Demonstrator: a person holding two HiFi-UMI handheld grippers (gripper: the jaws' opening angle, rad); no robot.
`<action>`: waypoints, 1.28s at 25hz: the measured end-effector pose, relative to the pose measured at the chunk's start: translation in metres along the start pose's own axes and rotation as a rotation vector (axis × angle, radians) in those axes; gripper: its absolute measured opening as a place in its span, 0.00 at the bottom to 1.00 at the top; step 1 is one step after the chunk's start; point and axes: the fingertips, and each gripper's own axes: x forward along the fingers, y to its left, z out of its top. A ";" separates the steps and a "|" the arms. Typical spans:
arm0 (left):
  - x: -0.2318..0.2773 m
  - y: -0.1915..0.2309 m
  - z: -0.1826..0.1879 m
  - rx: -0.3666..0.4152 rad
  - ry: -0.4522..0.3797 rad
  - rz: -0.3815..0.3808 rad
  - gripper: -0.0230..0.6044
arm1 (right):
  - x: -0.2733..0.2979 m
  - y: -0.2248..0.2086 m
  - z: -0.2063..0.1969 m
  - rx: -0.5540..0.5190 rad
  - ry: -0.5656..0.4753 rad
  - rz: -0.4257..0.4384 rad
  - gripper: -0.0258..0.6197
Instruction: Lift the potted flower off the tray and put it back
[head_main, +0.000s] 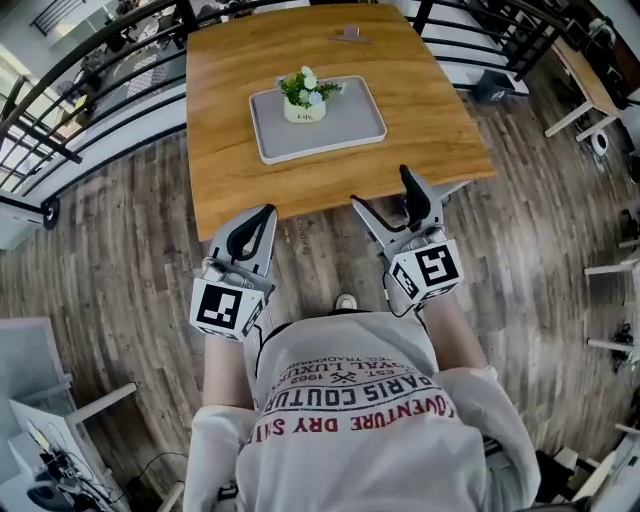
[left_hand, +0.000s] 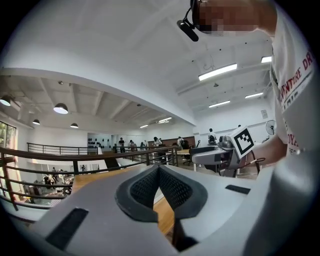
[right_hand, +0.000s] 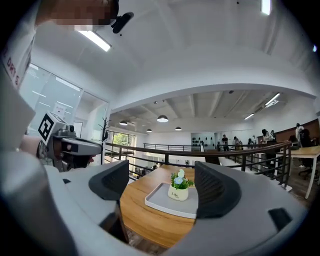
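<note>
I see one potted flower (head_main: 305, 98). It stands upright on one grey tray (head_main: 345, 125), so its long line runs up and down. The tray lies flat in the middle of the tabletop (head_main: 230, 130), and the pot sits in the tray's 10 o'clock part, touching it.

I hold two grippers, and both are well short of the pot. In the head view the pot lies at about 11 o'clock from my right gripper (head_main: 379, 186) and at about 1 o'clock from my left gripper (head_main: 268, 211). Both look about as far from it. The right one has its tips just over the near edge of the tabletop, while the left one hangs over the floor (head_main: 120, 250).

In the right gripper view, the right fingers (right_hand: 215, 187) stand wide apart with nothing held, and the pot shows far off in the gap between them, close to 12 o'clock. In the left gripper view, the left fingers (left_hand: 175, 187) are pressed together and hold nothing.

I think the right gripper is the one to go straight ahead for the pot.

There is also one small thing (head_main: 348, 33) at the far edge of the tabletop. It is too small for me to say what it is.
</note>
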 end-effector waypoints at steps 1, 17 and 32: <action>0.010 -0.001 0.000 -0.002 0.004 0.013 0.06 | 0.006 -0.009 -0.002 -0.001 0.008 0.023 0.66; 0.138 0.068 -0.027 -0.033 0.036 0.062 0.06 | 0.151 -0.083 -0.036 -0.097 0.151 0.267 0.66; 0.216 0.147 -0.053 -0.090 0.123 0.099 0.06 | 0.262 -0.104 -0.117 -0.216 0.436 0.548 0.71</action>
